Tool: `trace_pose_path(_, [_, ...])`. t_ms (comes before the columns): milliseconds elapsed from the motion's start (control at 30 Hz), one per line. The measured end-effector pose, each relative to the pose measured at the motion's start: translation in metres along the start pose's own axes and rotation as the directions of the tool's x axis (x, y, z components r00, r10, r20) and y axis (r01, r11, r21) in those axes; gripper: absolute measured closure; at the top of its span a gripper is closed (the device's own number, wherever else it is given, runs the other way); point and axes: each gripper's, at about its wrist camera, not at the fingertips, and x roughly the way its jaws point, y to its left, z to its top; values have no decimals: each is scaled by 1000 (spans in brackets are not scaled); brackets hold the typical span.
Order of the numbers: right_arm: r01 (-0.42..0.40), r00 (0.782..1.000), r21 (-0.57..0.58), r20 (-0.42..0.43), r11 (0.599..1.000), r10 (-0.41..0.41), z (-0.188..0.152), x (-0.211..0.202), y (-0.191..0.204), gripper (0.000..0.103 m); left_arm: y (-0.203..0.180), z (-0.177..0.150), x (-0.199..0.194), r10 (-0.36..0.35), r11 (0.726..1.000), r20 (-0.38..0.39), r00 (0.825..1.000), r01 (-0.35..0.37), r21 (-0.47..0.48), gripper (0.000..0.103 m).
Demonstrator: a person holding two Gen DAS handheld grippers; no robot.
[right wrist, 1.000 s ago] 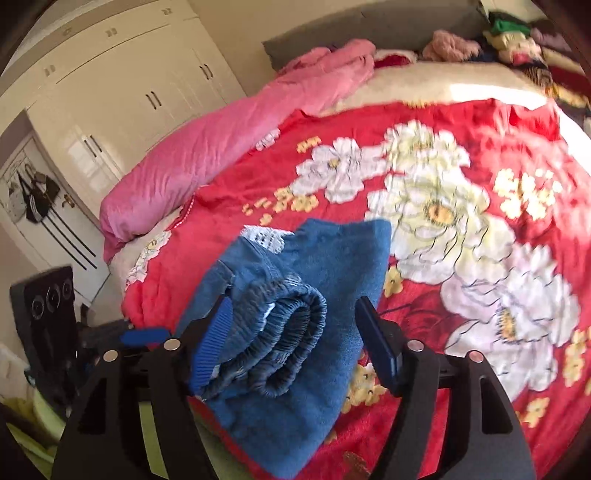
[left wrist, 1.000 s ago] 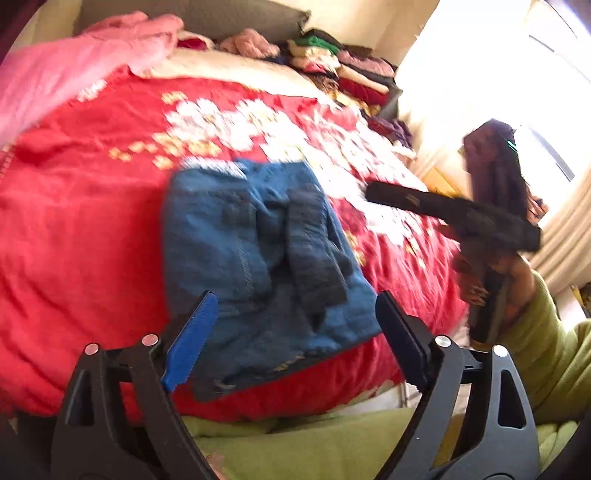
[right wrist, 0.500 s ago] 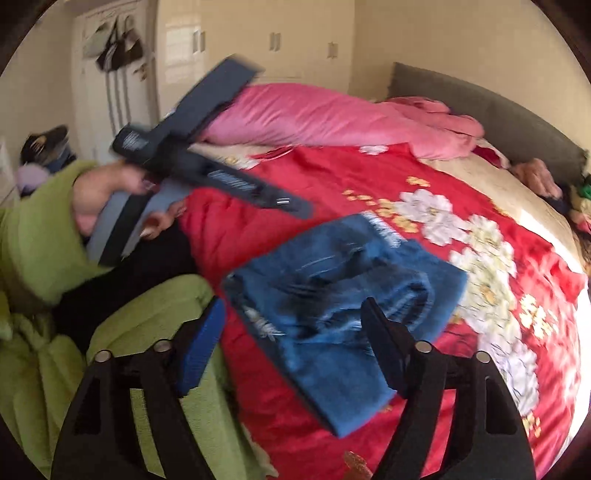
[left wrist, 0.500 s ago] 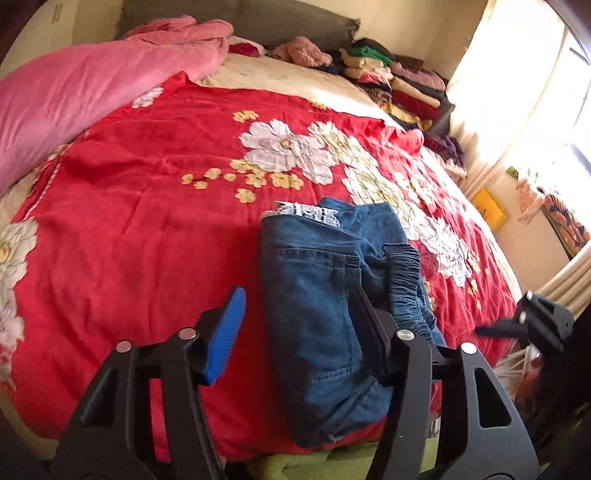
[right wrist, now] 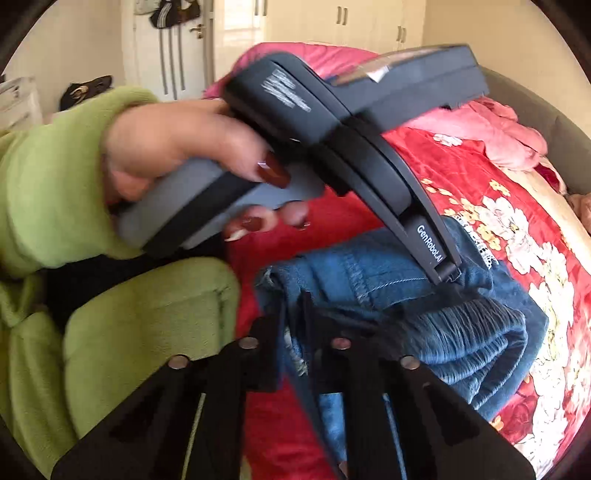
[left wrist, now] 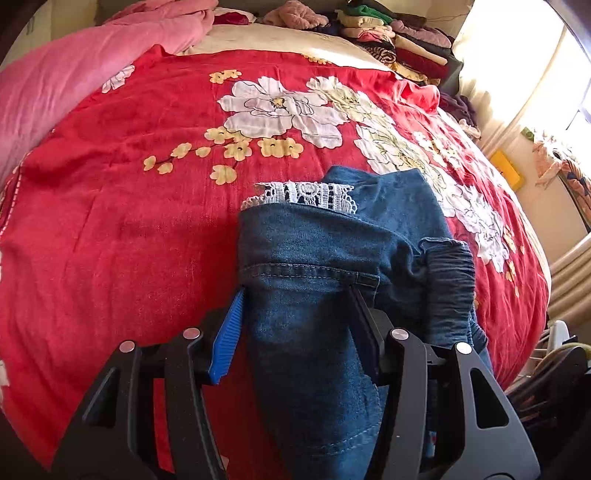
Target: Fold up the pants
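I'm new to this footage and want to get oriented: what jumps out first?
The folded blue jeans with white lace trim lie near the bed's front edge, on a red floral blanket. The left gripper straddles them; the right gripper has closed on their near edge.

A home bedroom. A bed under a red flowered blanket [left wrist: 147, 229] fills the left wrist view, with a pink quilt [left wrist: 74, 74] at ten o'clock and stacked clothes [left wrist: 399, 40] at one o'clock. White wardrobe doors [right wrist: 332, 22] stand at twelve o'clock in the right wrist view.
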Motion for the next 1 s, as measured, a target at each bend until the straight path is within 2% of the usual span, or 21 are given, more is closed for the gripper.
trace_pose_path(67, [-1,1000,1,-9,1000,1,-8,-2,2,97,-1,-1,1,2,1000,8,1000,-2,6,57])
trace_pose_path(200, [-3,998,80,-65,997,8,-26,19,-1,97,-3,-3,0,9,1000,24,1000,-9,5,56])
trace_pose_path(367, [-11,998,117,-54,993,18,-28,15,-2,96,-6,-4,-4,14,1000,37,999,-14,9,55])
trace_pose_path(833, [-12,1000,177,0,984,12,-18,-18,-19,86,-9,-11,-16,16,1000,69,997,-17,11,50])
trace_pose_path(967, [-4,1000,187,6,982,3,-17,-23,-19,74,-11,-13,-20,14,1000,78,997,-15,7,49])
trace_pose_path(1000, [-4,1000,188,9,982,2,-18,-27,-16,73,-11,-14,-21,13,1000,81,997,-14,8,49])
